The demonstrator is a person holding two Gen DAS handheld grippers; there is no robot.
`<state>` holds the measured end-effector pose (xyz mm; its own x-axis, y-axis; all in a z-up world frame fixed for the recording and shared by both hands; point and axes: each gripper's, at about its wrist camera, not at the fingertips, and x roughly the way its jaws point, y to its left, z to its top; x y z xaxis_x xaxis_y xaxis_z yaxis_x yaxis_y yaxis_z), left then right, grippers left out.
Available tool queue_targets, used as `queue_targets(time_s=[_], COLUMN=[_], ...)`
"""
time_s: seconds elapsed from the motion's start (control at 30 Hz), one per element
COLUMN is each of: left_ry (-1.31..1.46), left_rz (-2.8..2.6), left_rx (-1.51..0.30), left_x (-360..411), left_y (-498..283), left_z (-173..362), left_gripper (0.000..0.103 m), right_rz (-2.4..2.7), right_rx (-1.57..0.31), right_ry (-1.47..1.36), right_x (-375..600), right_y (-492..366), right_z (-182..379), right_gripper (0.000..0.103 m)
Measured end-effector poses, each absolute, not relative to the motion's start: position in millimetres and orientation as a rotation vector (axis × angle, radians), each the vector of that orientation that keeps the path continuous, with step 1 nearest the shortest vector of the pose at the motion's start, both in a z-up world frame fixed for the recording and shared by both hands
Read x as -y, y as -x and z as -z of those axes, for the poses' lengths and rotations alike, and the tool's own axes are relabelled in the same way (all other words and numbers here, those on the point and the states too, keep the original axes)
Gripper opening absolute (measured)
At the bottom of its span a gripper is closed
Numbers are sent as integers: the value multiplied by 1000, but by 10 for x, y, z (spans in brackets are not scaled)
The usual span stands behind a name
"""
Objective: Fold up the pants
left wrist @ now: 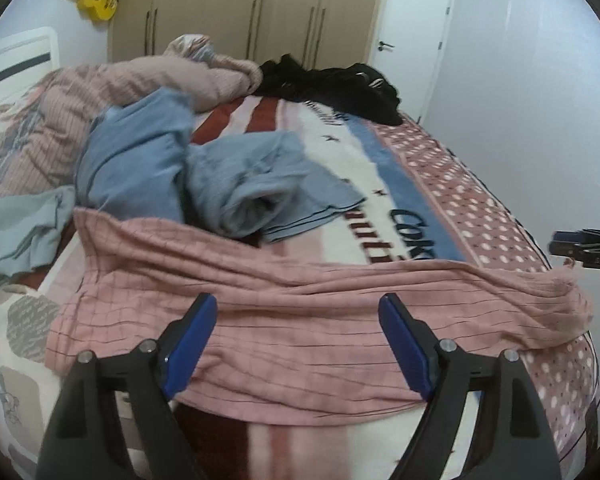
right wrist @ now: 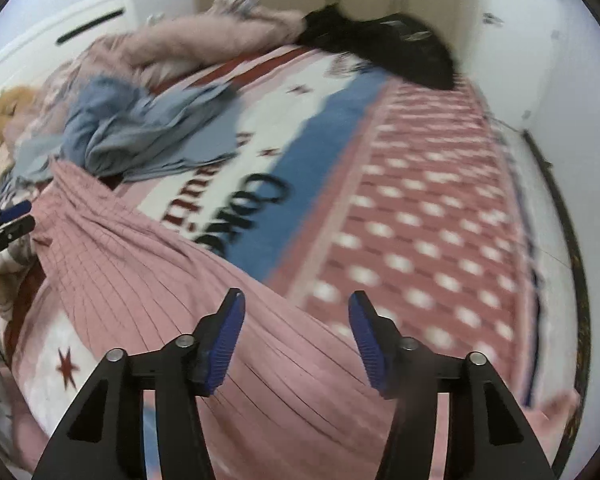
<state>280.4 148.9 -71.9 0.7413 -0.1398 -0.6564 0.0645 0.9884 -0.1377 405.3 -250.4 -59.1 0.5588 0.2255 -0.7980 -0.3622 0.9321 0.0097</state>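
Left hand-held gripper (left wrist: 296,312) and right hand-held gripper (right wrist: 296,312), jaws apart, empty above the pink pants (left wrist: 300,344).

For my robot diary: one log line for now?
left gripper: open | right gripper: open | pink pants: flat on bed, unheld

1. Your pink pants (left wrist: 300,320) are matt ribbed cloth crossed by thin dark lines.
2. The bed blanket (left wrist: 360,168) under them looks fleecy and soft, printed with stripes and dots.
3. The blue-grey garments (left wrist: 236,176) nearer the far edge are smooth, thin cloth.
4. Your left gripper (left wrist: 298,344) has matt black plastic arms, ridged blue pads and shiny metal pins; your right gripper (right wrist: 296,344) matches.
5. The wardrobe doors (left wrist: 240,4) look like smooth pale wood laminate.
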Motion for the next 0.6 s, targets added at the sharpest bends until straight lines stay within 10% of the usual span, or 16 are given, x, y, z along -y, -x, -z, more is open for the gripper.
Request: queue_targets(time_s=[0.13,0.6], left_ry=[96,39], left_rz=[141,170], left_rx=[-728,-783], left_x=[-1230,-446], left_y=[-2803,-2937], left_z=[673,706], left_gripper=[80,80], right_rz=[-229,-138], right_rx=[-892,-857], right_ry=[96,-171], right_x=[3360,5327], right_y=[-3752,-3635], right_z=[542,1292], right_gripper=[67,68])
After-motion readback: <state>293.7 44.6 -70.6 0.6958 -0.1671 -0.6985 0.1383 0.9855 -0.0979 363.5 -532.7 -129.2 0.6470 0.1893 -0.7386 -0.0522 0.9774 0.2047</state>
